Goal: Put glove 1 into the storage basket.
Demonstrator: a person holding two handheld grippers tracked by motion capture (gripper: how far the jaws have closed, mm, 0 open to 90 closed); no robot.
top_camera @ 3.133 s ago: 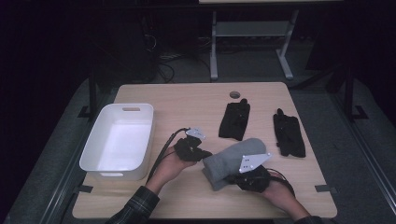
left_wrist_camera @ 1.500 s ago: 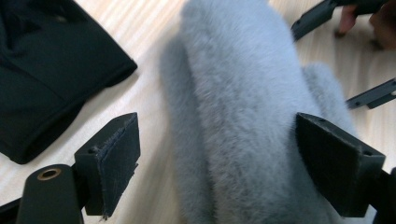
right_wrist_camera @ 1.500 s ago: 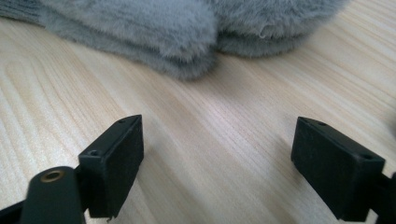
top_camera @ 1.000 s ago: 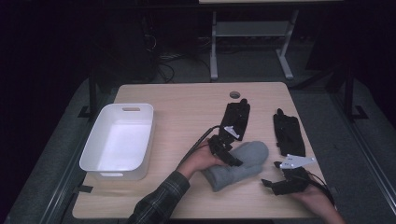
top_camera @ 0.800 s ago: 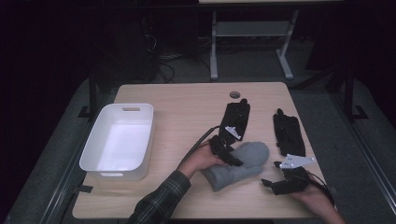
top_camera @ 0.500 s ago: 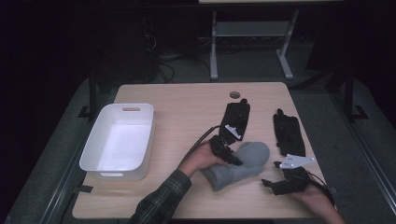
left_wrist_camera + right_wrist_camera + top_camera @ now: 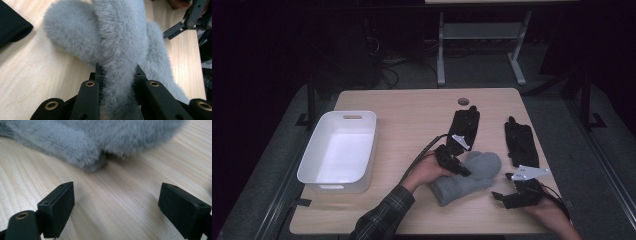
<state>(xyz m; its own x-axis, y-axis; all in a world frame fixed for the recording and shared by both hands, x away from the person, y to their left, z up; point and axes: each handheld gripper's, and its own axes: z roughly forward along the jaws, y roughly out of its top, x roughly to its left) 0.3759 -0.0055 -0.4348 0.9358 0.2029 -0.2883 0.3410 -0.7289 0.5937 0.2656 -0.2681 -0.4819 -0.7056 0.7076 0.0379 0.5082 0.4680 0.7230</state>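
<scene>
High view, and starting at the left of the frame sits the white plastic bin (image 7: 339, 152), on the pale wooden table (image 7: 412, 110), with nothing around it but bare wood. Moving toward centre, a plaid sleeve (image 7: 382, 220) comes up from the bottom edge and the left gripper (image 7: 460, 169) is right on the grey fuzzy mitten (image 7: 472, 175) — the mitten lies just below the middle of the frame, slanting from lower left to upper right. The jaws have just been closing, and in the left gripper view (image 7: 117, 75) a thick fold of that grey mitten (image 7: 120, 37) stands squeezed between the two black jaws, fleece bulging out on both sides: clamped on it. Just above the mitten in the high view lies a black glove (image 7: 464, 125), near it but apart. Further right, a second black glove (image 7: 521, 145) lies flat, well apart from the first. And at the lower right of the frame, the right gripper (image 7: 498, 196) rests low by the table edge, its tips just beside the mitten's lower edge. In the right gripper view (image 7: 116, 202) its jaws stand wide apart over bare wood — nothing between them, the mitten (image 7: 100, 140) across the top of the frame just beyond the tips.
</scene>
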